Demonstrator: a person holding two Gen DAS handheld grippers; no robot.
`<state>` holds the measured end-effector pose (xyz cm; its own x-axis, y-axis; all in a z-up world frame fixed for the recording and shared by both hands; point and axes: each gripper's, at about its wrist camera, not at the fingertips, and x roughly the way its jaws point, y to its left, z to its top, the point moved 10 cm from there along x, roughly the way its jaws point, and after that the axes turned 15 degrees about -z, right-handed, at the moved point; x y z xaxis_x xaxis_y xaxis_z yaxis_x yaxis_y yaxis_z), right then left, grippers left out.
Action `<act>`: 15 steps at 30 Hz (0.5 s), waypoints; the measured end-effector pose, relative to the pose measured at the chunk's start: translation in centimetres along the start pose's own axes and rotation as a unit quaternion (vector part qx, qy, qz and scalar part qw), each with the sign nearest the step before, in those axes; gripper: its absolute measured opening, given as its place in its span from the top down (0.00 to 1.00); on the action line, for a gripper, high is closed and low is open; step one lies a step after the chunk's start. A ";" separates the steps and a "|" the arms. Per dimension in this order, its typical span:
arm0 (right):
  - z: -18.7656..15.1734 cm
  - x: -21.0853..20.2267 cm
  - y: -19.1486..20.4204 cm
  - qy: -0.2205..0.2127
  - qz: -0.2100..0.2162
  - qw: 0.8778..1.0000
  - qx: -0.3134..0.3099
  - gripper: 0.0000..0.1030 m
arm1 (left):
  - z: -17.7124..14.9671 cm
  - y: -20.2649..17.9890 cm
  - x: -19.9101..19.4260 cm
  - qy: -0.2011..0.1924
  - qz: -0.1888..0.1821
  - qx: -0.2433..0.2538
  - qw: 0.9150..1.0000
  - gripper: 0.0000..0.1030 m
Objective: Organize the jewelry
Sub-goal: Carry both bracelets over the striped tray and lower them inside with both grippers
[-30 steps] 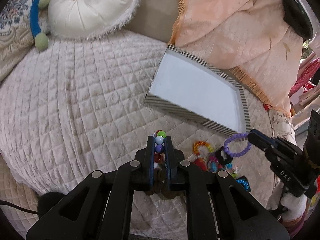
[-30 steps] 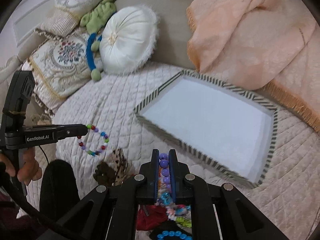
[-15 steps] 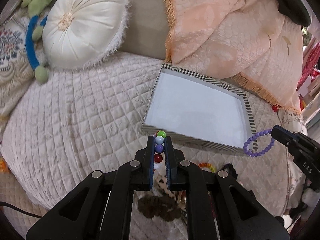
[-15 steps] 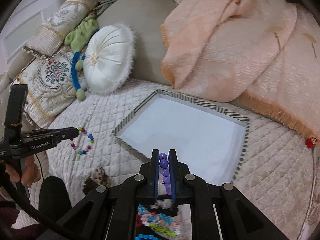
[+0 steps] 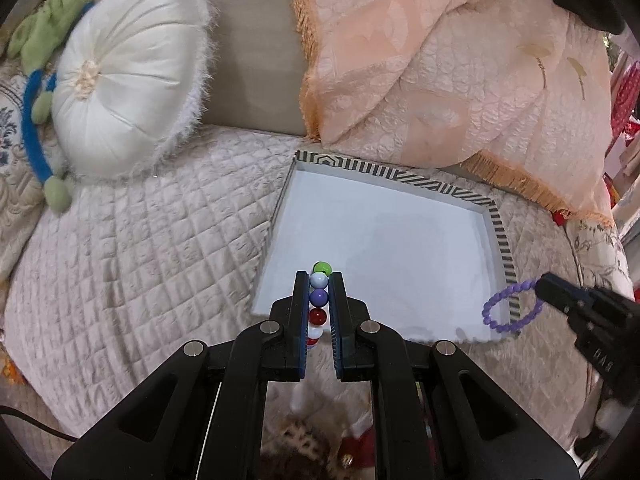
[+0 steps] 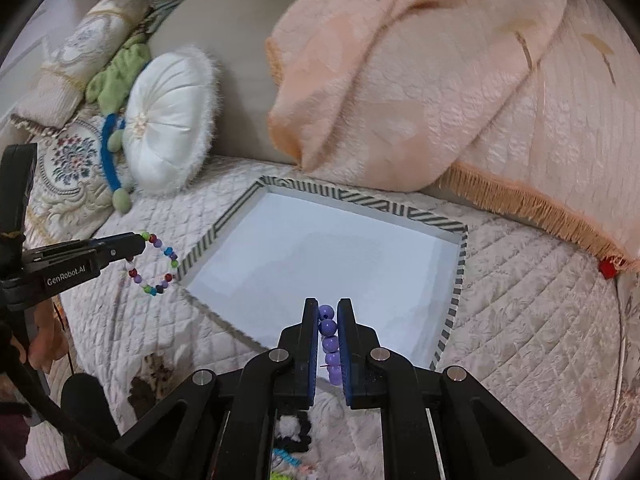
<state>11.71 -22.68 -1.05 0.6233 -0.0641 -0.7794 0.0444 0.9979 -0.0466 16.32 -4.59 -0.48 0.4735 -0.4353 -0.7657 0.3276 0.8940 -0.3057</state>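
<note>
My left gripper is shut on a multicoloured bead bracelet, held over the near left corner of a white tray with a striped rim. In the right wrist view that bracelet hangs as a loop from the left gripper, just left of the tray. The right gripper is shut on a purple bead bracelet above the tray's near edge. From the left wrist camera the purple bracelet dangles off the right gripper at the tray's right corner.
The tray lies on a quilted bed cover. Behind it are a round white cushion, a peach blanket with fringe and embroidered pillows. A pile of more jewelry and hair ties lies close below the grippers.
Both grippers have moved forward from the jewelry pile toward the tray, each carrying its bracelet; the tray now sits closer and more centred in both views.
</note>
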 end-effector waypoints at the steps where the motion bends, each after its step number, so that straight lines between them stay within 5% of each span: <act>1: 0.0 0.6 -0.1 0.004 0.000 1.000 0.004 0.92 | 0.4 0.0 0.7 0.001 -0.001 -0.003 1.000 0.92; 15: -3.5 8.9 -3.7 0.086 -0.006 0.994 0.068 0.92 | -0.2 4.4 9.7 0.050 0.031 -0.045 0.997 0.92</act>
<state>14.31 -26.96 -10.01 0.4791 -0.0630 -0.8755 0.1643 0.9862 0.0189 22.21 -4.83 -9.38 0.4044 -0.3699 -0.8364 0.2225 0.9269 -0.3024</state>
